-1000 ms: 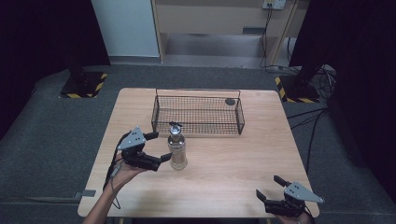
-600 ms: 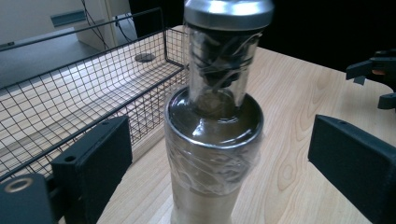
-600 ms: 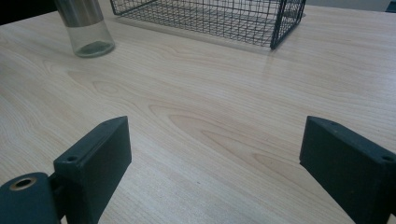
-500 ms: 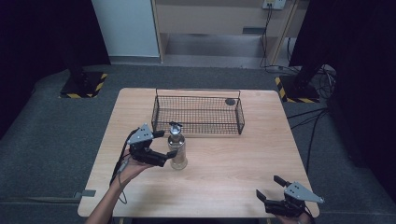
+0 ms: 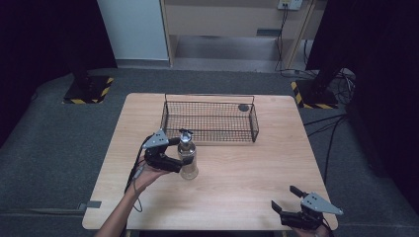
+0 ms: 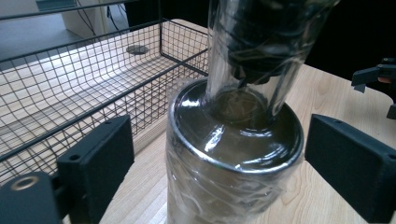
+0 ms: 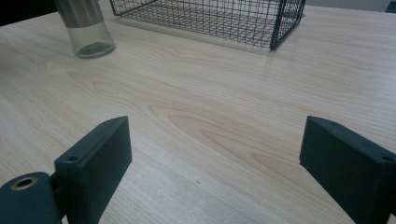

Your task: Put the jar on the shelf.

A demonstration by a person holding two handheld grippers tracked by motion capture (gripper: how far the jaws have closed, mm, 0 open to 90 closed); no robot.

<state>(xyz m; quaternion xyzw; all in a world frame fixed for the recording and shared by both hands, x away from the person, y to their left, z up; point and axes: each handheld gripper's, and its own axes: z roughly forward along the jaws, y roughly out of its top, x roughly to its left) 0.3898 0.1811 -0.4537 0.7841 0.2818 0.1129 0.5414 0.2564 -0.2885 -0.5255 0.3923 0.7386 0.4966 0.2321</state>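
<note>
A clear glass bottle [image 5: 188, 159] with a metal collar and a dark spout top stands upright on the wooden table [image 5: 237, 168], just in front of the wire basket [image 5: 210, 132]. My left gripper [image 5: 179, 154] is open, one jaw on each side of the bottle. In the left gripper view the bottle [image 6: 233, 140] sits between the jaws with a gap at both pads [image 6: 100, 161]. My right gripper [image 5: 284, 197] is open near the table's front right corner, above bare wood. The right gripper view shows the bottle [image 7: 88, 28] far off at top left.
The black wire basket [image 6: 70, 93] stands at the back middle of the table with a small dark round object [image 5: 243, 107] in its far right corner. Its near corner [image 7: 275, 28] lies ahead of the right gripper. Bare wood spreads between bottle and right gripper.
My left gripper has slid right toward the bottle, so its open jaws now stand around it. The bottle and the right gripper have not moved.
</note>
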